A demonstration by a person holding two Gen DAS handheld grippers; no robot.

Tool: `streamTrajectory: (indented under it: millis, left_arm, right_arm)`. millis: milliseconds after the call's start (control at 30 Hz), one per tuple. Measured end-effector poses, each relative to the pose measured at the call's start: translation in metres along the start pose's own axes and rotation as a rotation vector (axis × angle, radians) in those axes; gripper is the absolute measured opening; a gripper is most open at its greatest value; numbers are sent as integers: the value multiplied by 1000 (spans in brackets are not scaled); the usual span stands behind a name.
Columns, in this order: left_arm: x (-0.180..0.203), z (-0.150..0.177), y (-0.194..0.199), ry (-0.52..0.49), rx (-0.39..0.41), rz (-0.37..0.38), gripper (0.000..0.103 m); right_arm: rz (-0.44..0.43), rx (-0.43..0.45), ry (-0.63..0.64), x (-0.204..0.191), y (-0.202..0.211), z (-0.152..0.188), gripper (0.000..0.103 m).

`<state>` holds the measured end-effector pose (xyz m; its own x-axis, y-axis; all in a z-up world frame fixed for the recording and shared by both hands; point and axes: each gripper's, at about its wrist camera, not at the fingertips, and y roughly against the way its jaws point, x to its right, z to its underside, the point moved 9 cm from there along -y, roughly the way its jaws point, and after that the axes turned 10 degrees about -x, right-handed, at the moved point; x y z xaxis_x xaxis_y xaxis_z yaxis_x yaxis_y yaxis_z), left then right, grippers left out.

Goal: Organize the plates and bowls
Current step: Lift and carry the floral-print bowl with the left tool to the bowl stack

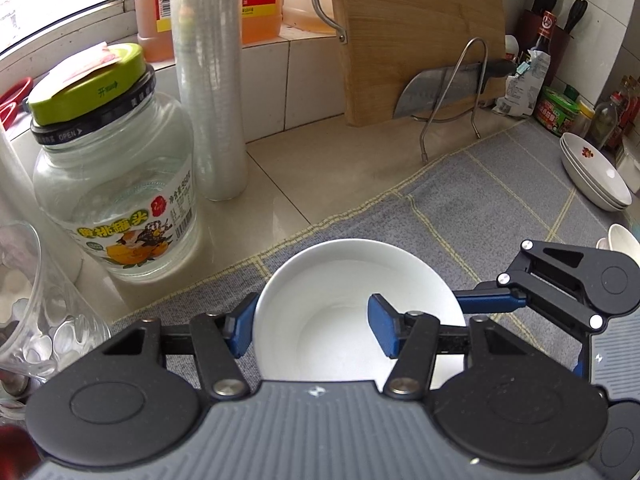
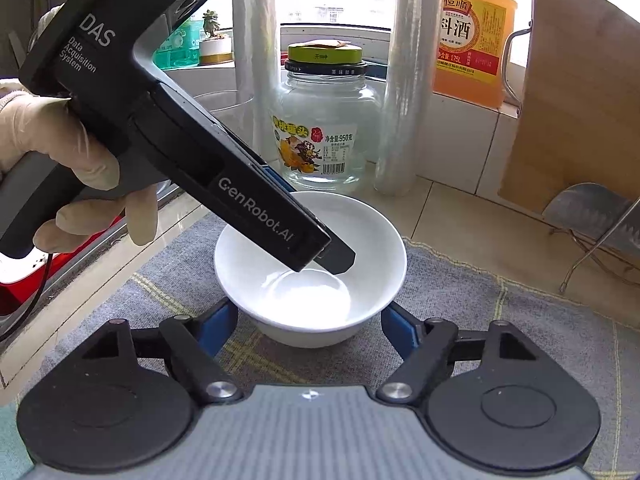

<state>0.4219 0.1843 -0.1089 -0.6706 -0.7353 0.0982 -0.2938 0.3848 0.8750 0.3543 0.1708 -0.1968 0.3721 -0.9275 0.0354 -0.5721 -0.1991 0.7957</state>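
Observation:
A white bowl (image 1: 344, 280) (image 2: 372, 248) stands on a grey checked mat (image 1: 500, 200) (image 2: 520, 340). My left gripper (image 1: 312, 330) is open and straddles the bowl's left wall, one blue finger outside the rim and one inside the bowl. My right gripper (image 2: 308, 326) is open, its blue fingers on either side of the bowl's base, close to it. The right gripper also shows in the left wrist view (image 1: 560, 292) beside the bowl. A stack of white plates with a red flower (image 1: 592, 172) sits at the far right, with another white bowl (image 1: 624, 240) near it.
A glass jar with a green lid (image 1: 112, 184) (image 2: 324, 120), cling-film rolls (image 1: 210, 80) and a glass pitcher (image 1: 36, 300) stand left of the mat. A wooden cutting board (image 1: 416, 40) and a cleaver (image 1: 440, 88) lean on a wire rack. Sauce bottles (image 1: 560, 104) crowd the far right.

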Motion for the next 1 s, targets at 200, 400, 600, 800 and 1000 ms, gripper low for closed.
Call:
streamTrajectory:
  millis: [200, 400, 600, 800, 1000]
  left_arm:
    - [5, 2, 2, -10, -4, -7, 57]
    - [18, 5, 14, -29, 5, -5, 57]
    - [39, 4, 31, -45, 27, -4, 57]
    - [61, 2, 50, -34, 49, -6, 57]
    - [89, 0, 62, -50, 62, -13, 57]
  right_arm:
    - [10, -20, 8, -2, 2, -1, 82]
    - [-2, -38, -1, -4, 15, 3, 82]
    - [8, -50, 5, -3, 35, 9, 82]
    - [6, -41, 10, 0, 62, 15, 82]
    - [9, -25, 19, 6, 88, 26, 82]
